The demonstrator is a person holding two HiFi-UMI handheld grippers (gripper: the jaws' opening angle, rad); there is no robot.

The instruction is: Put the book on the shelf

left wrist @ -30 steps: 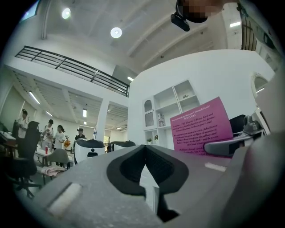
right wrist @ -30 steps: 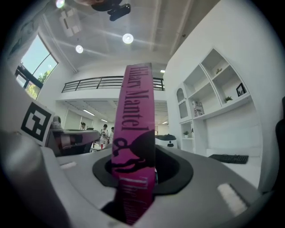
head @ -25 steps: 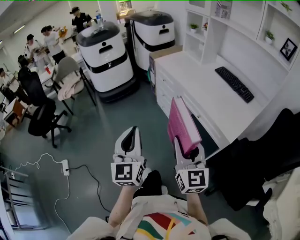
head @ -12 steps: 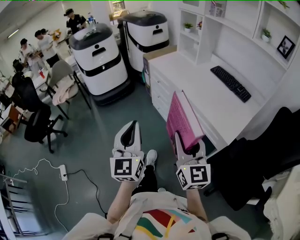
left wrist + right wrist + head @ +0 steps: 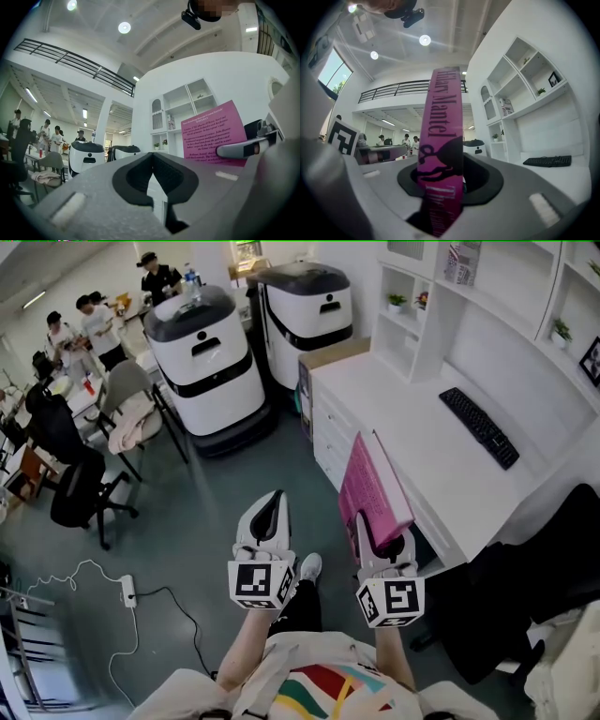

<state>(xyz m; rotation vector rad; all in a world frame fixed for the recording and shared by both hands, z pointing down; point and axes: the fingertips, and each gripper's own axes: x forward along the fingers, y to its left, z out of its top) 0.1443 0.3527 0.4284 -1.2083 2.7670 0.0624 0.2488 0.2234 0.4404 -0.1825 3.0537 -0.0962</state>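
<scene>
Carried forward beside the desk edge, book sits in right gripper.

Smooth pink paper book, smooth white desk, matt grey-green floor

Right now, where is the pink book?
In the head view the pink book stands on edge, right of centre, clamped in the right gripper, beside the front edge of the white desk.
</scene>
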